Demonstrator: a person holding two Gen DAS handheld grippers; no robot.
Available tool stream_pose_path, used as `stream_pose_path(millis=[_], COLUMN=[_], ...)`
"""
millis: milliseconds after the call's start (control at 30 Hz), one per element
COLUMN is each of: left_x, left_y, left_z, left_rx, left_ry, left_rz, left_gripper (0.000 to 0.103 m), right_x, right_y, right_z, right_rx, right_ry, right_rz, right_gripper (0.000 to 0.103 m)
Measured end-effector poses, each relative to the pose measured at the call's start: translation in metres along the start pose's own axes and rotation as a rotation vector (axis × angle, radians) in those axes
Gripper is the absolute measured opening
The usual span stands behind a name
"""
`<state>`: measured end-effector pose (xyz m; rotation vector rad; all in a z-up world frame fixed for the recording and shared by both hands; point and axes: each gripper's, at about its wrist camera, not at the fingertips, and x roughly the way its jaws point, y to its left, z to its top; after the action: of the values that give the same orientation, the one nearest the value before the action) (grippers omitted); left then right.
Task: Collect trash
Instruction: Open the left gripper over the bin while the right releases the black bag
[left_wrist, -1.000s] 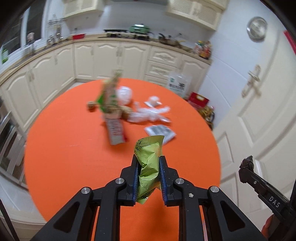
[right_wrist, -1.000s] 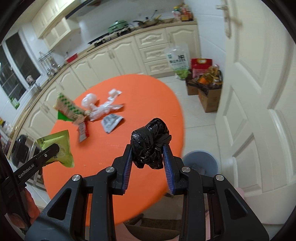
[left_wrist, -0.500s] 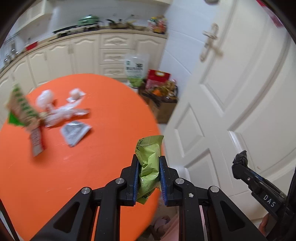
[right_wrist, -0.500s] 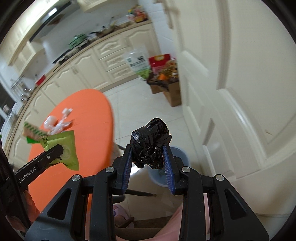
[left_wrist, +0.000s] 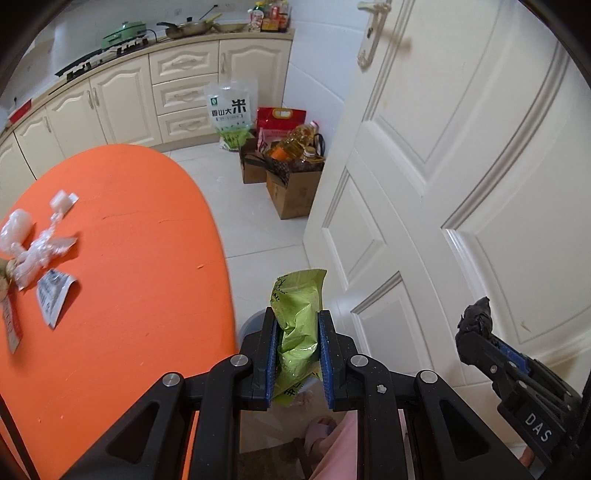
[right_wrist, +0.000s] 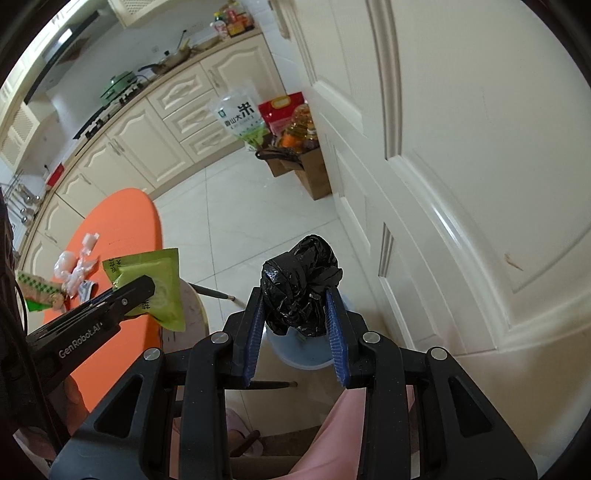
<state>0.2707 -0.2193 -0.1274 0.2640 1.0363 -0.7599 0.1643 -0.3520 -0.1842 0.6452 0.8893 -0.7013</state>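
Note:
My left gripper (left_wrist: 295, 321) is shut on a crumpled green snack wrapper (left_wrist: 297, 314), held beyond the right edge of the orange table (left_wrist: 129, 295). The wrapper also shows in the right wrist view (right_wrist: 155, 284). My right gripper (right_wrist: 295, 299) is shut on a scrunched black plastic bag (right_wrist: 301, 284), directly above a pale blue bin (right_wrist: 306, 350) on the floor. The bin's rim peeks out behind my left fingers (left_wrist: 253, 321). The black bag shows at right in the left wrist view (left_wrist: 474, 321). More trash lies on the table: white plastic wrap (left_wrist: 37, 251) and a grey printed wrapper (left_wrist: 53, 291).
A white panelled door (left_wrist: 461, 166) stands close on the right. Cardboard boxes with oil bottles (left_wrist: 291, 166) and a rice bag (left_wrist: 231, 110) sit on the tiled floor by the cream cabinets (left_wrist: 147, 103). A chair seat (right_wrist: 188, 314) is beside the table.
Both grippers have swung right, off the table and towards the door, each keeping its item. The blue bin now sits under the right gripper and the table has slid to the left.

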Motion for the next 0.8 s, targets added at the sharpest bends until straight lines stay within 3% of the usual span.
stream_pose_path(millis=[167,300,633,800], left_x=[0.028,0.044,0.036,0.027], left_y=[-0.007,-0.004,0.001,0.012], left_z=[0.017,0.030,0.028,0.020], left_rx=[-0.007,-0.022,-0.013,-0.027], left_ry=[0.062,0.088,0.058,0.043], left_rz=[0.004,0.034,0.033,0.056], left_gripper=[0.021,0.048,0.054,0.055], right_x=[0.011,0.017,0.029,0.029], right_y=[-0.008,-0.009,0.012,0.028], right_z=[0.005,0.007,0.012,0.012], right_rx=[0.011,0.010,-0.030,-0.041], right_ry=[0.021,0.031,0.054,0.050], right_rz=[-0.002,0.004,0.037,0.079], right_gripper=[0.031,0.031,0.031,0.036])
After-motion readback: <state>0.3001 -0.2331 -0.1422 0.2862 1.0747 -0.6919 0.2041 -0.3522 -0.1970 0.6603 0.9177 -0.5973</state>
